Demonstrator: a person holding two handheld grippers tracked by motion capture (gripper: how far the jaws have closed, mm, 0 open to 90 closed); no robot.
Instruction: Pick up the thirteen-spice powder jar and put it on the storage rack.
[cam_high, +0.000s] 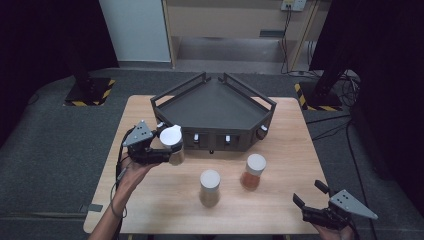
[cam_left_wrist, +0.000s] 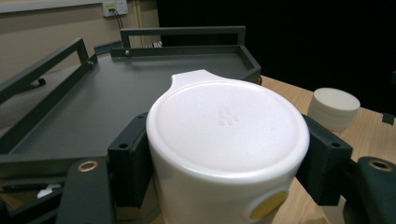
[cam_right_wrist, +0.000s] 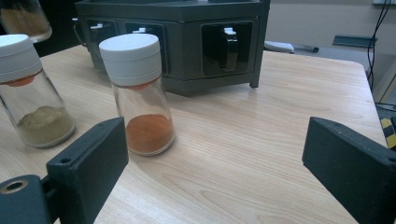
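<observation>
My left gripper (cam_high: 168, 151) is shut on a white-lidded spice jar (cam_high: 171, 142) and holds it off the table, just in front of the left corner of the dark grey rack (cam_high: 215, 105). In the left gripper view the jar's white lid (cam_left_wrist: 229, 123) sits between the two black jaws, with the rack's flat top (cam_left_wrist: 107, 93) behind it. My right gripper (cam_high: 309, 193) rests at the near right of the table, open, with nothing between its jaws (cam_right_wrist: 215, 154). The orange-powder jar (cam_right_wrist: 140, 95) stands ahead of it to the left.
Two white-lidded jars stand on the wooden table (cam_high: 285, 150): one with tan-green powder (cam_high: 209, 188), one with orange powder (cam_high: 253, 171). The rack has a railed top and slots along its front (cam_right_wrist: 224, 44). Bare wood lies between the jars and my right gripper.
</observation>
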